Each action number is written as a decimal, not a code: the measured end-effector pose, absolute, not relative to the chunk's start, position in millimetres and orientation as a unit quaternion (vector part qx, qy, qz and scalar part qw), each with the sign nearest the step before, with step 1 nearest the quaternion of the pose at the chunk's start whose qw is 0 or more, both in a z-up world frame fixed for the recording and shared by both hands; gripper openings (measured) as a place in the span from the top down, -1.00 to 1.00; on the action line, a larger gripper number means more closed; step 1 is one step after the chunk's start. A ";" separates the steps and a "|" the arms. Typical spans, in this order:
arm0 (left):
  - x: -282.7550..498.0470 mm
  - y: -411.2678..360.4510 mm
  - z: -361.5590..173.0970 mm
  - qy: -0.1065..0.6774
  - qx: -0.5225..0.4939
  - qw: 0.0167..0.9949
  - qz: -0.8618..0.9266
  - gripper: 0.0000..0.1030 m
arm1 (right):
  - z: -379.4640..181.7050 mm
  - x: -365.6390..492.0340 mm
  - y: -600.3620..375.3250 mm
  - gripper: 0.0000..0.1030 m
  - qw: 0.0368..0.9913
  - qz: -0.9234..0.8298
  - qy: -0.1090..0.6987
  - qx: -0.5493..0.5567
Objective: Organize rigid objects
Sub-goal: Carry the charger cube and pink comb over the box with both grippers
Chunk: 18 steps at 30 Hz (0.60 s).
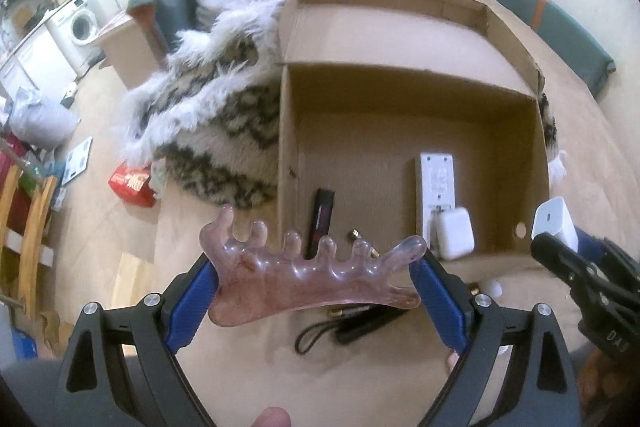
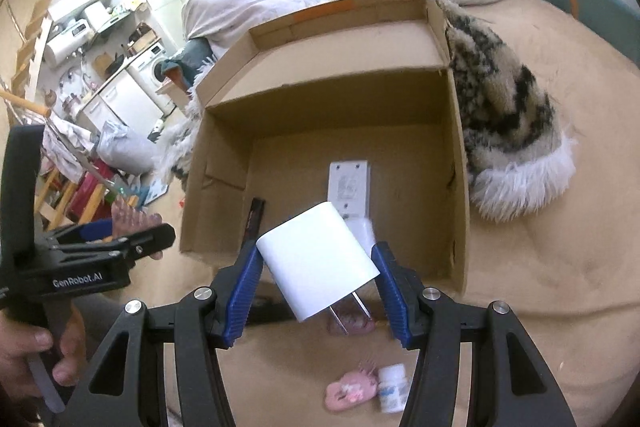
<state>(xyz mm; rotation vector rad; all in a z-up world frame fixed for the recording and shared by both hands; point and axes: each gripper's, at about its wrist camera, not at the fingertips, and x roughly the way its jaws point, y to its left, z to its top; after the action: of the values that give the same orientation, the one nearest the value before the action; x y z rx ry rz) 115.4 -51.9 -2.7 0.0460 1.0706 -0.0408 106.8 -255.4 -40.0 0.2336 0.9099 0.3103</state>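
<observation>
- Left wrist view: my left gripper (image 1: 316, 277) clamps the pink comb-shaped massager (image 1: 312, 273) by its two ends, long axis crosswise between the blue pads, teeth pointing away from me. The cardboard box (image 1: 288, 131) lies ahead and slightly right, beyond the teeth; the gripper tilts steeply down, poised above the near wall. A white remote (image 1: 437, 183), a second white charger (image 1: 454, 233) and a black stick (image 1: 322, 221) already lie inside.
- Right wrist view: my right gripper (image 2: 318, 267) pinches the white plug adapter (image 2: 318, 261) by its sides, prongs toward me. The box opening sits straight ahead and below, so I judge this hand nearer to dropping. A pink clip (image 2: 352, 389) and small bottle (image 2: 393, 387) wait on the bed beneath.
</observation>
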 end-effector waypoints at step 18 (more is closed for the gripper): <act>172.2 -89.0 -50.3 0.508 0.053 0.858 -0.057 -0.79 | -53.2 180.2 -254.4 -0.15 0.872 0.129 0.460 0.109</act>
<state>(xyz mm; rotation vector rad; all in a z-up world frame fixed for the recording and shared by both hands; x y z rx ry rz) 172.2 -89.0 -50.3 0.1121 1.0675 -0.1195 180.2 -254.4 -53.2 0.2281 0.9613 0.2687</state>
